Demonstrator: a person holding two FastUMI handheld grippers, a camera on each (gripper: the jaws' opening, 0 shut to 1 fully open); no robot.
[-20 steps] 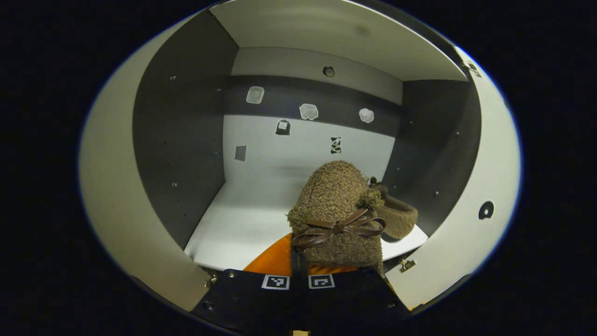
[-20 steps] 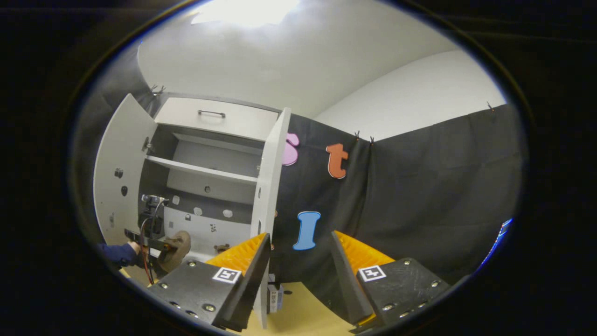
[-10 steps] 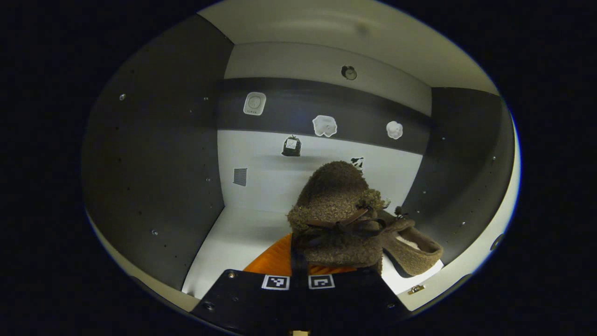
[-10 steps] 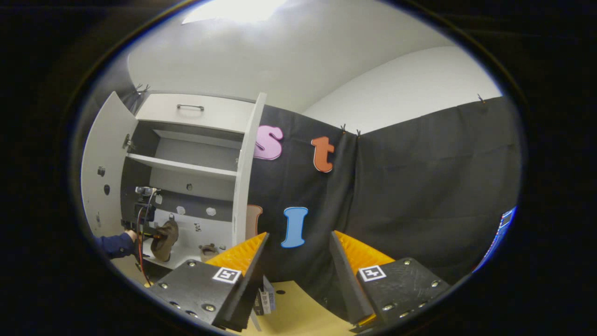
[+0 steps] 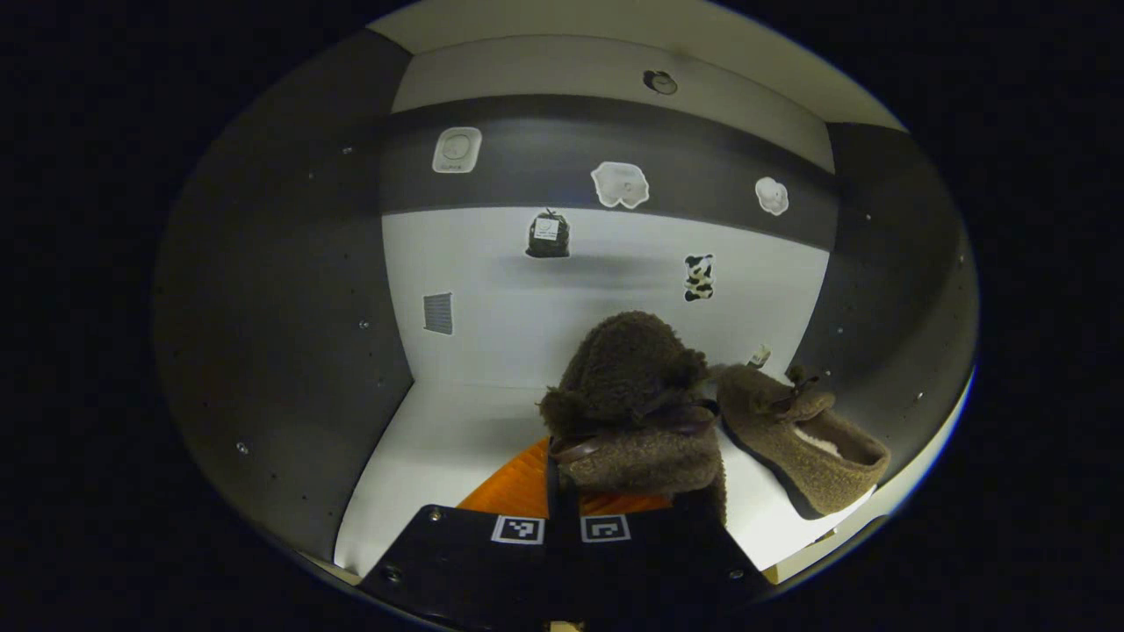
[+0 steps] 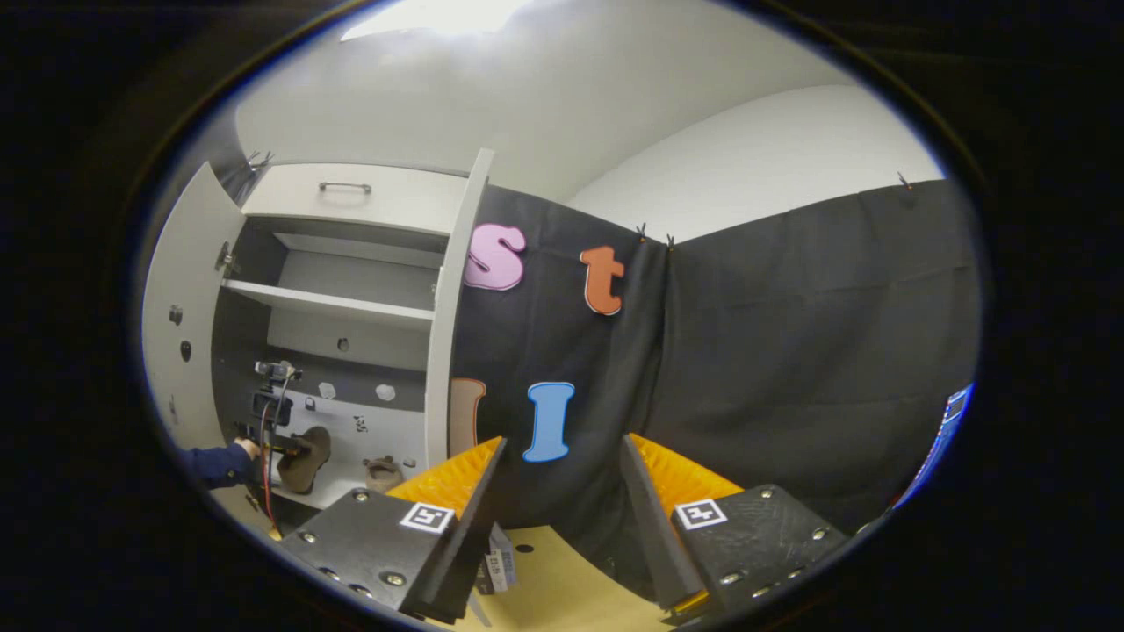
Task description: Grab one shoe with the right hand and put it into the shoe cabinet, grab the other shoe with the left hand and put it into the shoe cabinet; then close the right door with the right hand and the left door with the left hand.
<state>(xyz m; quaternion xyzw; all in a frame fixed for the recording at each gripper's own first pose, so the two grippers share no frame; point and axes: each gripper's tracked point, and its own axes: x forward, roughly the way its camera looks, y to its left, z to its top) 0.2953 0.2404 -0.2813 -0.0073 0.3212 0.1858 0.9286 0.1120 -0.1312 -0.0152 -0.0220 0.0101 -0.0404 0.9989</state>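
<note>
1. Two fuzzy brown shoes are inside the shoe cabinet's [image 6: 351, 197] lower compartment, as the left gripper view shows.
2. One, the held shoe [image 5: 634, 405], is clamped between the fingers of the left gripper [image 5: 562, 505], toe pointing toward the white back panel [image 5: 527, 325]; a dark bow crosses its top.
3. Whether its sole touches the compartment floor [image 5: 439, 456] I cannot tell, since the shoe hides its own underside.
4. Just to its right, the other shoe [image 5: 803, 434] lies on that floor near the dark right side wall [image 5: 887, 298], its pale lining visible through the opening.
5. Several small stickers [image 5: 621, 184] dot the back panel and the dark band across it.
6. From the right gripper view, the cabinet stands at far left with both doors swung open: the left door [image 6: 180, 290] and the right door [image 6: 448, 290] seen nearly edge-on.
7. A white shelf [image 6: 329, 303] divides the interior, and a drawer with a handle [image 6: 344, 187] sits above.
8. A person's dark sleeve [image 6: 211, 463] reaches into the bottom compartment with the left gripper [image 6: 283, 446] and its shoe [image 6: 303, 458]; the second shoe [image 6: 383, 474] rests beside it.
9. The right gripper [image 6: 558, 509] hangs well away from the cabinet, fingers spread wide apart with nothing between them, facing the black cloth wall [image 6: 790, 351] above a tan floor [image 6: 562, 597].
</note>
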